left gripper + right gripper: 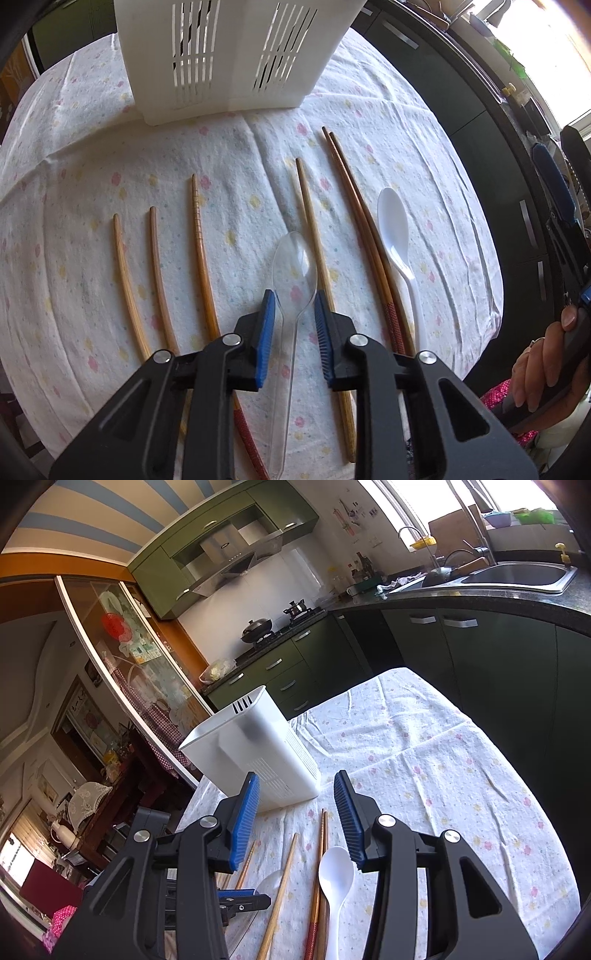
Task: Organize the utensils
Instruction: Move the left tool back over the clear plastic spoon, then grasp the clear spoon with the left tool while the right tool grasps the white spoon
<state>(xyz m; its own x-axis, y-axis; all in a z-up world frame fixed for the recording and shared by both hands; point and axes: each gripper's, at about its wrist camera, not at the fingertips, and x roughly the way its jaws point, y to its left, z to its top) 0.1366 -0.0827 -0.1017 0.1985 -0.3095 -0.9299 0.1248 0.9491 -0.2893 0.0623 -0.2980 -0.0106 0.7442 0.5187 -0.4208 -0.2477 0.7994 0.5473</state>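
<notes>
Left tool (pixel 294 314) straddles the clear spoon (pixel 291 280), jaws narrow, not clamped; right tool (pixel 295 819) hangs wide above the table (pixel 461 794), white basket (pixel 255 753) at 11 o'clock.

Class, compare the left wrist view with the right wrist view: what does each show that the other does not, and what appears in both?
Only the left wrist view shows the two pale chopsticks at far left and the hand holding the right gripper.

Only the right wrist view shows the kitchen beyond: the stove with a wok and the sink.

Both show the white slotted caddy, the white spoon, the clear spoon, the dark chopstick pair and the floral tablecloth.
</notes>
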